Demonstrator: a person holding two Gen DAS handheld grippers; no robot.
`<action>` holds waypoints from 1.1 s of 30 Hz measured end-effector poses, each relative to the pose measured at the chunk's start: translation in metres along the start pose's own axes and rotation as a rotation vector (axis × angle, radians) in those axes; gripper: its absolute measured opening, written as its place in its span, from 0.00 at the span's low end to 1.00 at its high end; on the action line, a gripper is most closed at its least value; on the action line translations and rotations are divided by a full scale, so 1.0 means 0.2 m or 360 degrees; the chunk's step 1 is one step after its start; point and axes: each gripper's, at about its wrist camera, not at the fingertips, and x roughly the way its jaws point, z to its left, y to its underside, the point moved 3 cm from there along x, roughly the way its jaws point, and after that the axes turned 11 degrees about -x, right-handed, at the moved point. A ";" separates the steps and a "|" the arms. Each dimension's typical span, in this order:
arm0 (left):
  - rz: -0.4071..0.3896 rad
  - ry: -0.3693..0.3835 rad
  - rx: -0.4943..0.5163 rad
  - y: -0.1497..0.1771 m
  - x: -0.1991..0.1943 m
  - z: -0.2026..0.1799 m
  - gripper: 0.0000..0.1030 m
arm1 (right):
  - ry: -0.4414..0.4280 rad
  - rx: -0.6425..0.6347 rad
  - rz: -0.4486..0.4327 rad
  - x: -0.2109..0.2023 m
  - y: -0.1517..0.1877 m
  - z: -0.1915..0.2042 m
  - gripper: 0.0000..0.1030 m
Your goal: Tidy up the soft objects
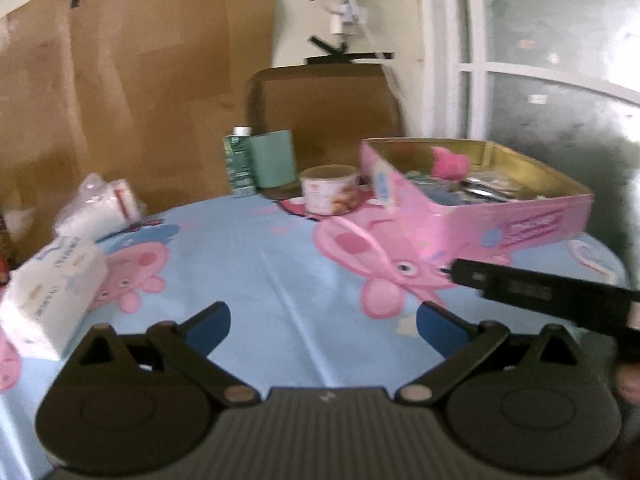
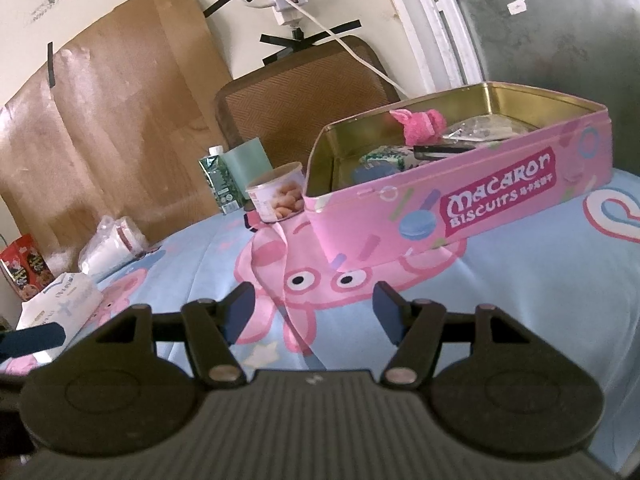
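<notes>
We hold our left gripper [image 1: 323, 322] and right gripper [image 2: 314, 312] tilted slightly down over the desk [image 1: 248, 248], fingers spread wide and empty. A pink plush toy [image 2: 420, 124] lies inside the open pink biscuit tin [image 2: 460, 204] ahead.

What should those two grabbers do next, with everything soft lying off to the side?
Probably swing the left gripper toward the white tissue pack beside it. Both grippers have open, empty jaws over bare tablecloth, the pack is the nearest soft thing outside the pink biscuit tin, and the right gripper sits nearer the tin.
</notes>
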 end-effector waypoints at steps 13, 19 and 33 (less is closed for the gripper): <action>0.0080 0.0016 -0.0130 -0.18 0.10 0.11 1.00 | 0.0008 -0.0153 -0.0150 -0.09 -0.05 0.07 0.71; 0.0110 0.0018 -0.0100 -0.16 0.12 0.08 1.00 | 0.0017 -0.0152 -0.0131 -0.09 -0.05 0.05 0.72; 0.0168 0.0011 -0.0060 -0.12 0.16 0.04 1.00 | 0.0016 -0.0124 -0.0104 -0.08 -0.02 0.05 0.72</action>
